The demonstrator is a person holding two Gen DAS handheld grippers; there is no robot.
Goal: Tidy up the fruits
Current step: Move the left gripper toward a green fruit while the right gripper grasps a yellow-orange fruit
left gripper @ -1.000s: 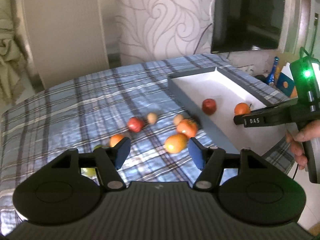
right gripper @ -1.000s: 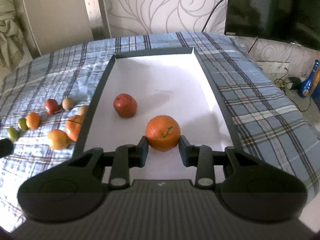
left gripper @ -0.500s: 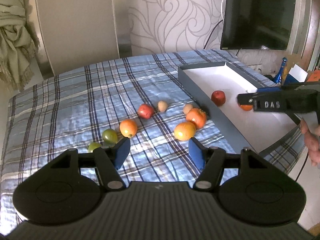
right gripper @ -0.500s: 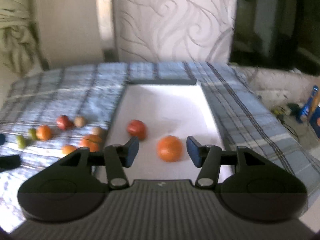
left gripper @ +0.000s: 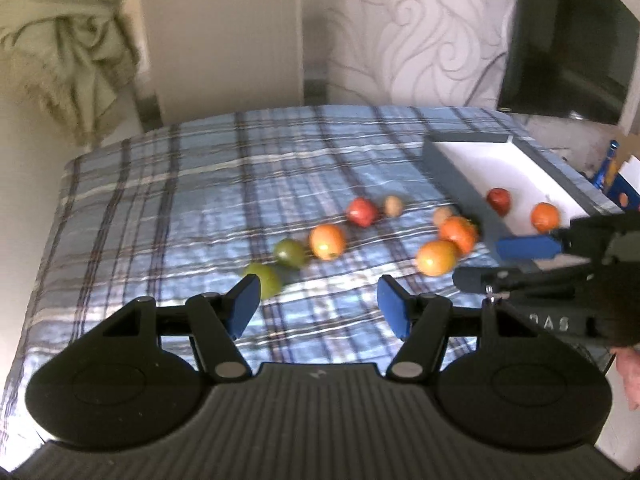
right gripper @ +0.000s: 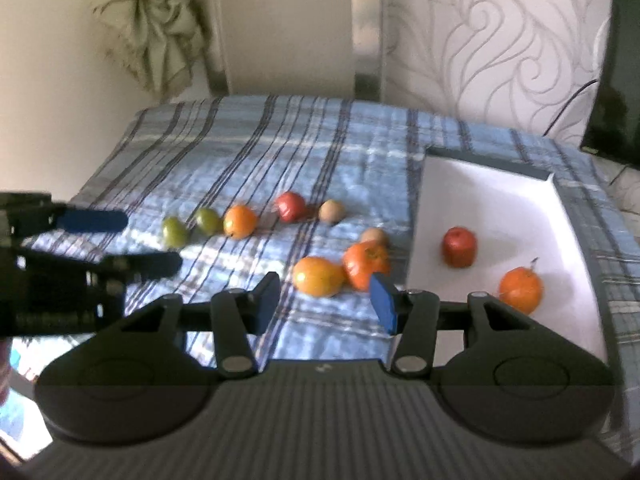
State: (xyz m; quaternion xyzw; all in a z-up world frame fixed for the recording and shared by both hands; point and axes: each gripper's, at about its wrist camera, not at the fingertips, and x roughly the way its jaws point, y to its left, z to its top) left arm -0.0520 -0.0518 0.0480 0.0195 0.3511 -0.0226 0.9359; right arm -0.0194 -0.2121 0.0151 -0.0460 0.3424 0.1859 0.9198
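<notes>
On right gripper body "DAS" partly legible, both grippers' fingers apart, empty

Blue plaid cloth is covering the table. Grey tray w/ white inside is holding a red apple & orange tangerine at 4 o'clock.

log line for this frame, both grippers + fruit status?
left gripper: open, empty | right gripper: open, empty | tray: apple, orange | rest on cloth
</notes>
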